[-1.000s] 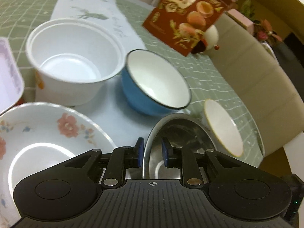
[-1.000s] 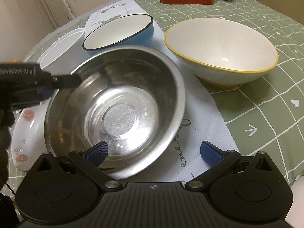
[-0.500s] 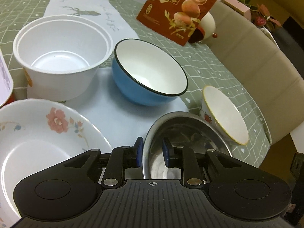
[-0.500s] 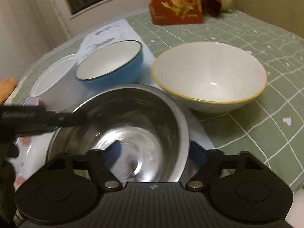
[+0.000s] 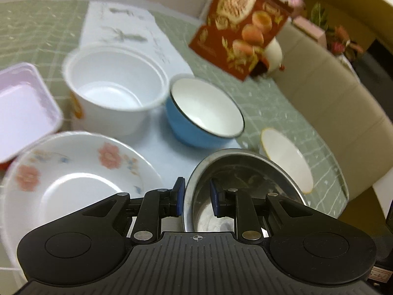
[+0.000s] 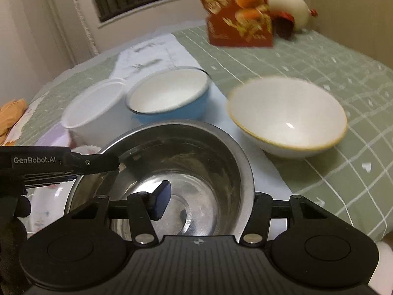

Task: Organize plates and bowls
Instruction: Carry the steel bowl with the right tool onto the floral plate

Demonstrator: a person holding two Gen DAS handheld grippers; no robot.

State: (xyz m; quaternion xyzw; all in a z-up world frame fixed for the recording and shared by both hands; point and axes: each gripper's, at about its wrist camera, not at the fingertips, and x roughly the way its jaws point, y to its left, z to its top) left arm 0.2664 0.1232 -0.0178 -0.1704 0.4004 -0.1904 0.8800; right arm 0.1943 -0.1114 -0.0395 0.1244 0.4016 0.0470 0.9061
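A steel bowl (image 5: 245, 172) hangs just above the pale runner. My left gripper (image 5: 196, 194) is shut on its left rim, one pad inside and one outside. From the right wrist view the same steel bowl (image 6: 196, 167) fills the foreground, with the left gripper (image 6: 108, 164) pinching its rim. My right gripper (image 6: 206, 199) is closing over the bowl's right wall. Its left pad (image 6: 162, 196) is inside, well clear of the wall, and the other finger is hidden outside. A blue bowl (image 5: 203, 108), a white tub (image 5: 113, 86), a floral plate (image 5: 73, 172) and a yellow-rimmed white bowl (image 6: 287, 115) surround it.
A pale pink tray (image 5: 22, 108) overlaps the floral plate's far left edge. A red egg box (image 6: 238, 12) stands at the back of the green checked tablecloth (image 6: 331, 73). A beige chair back (image 5: 331, 98) curves along the table's right side.
The right jaws have narrowed from wide apart to straddling the steel bowl's right wall. Both views have risen, and the bowl has come up with the left gripper.
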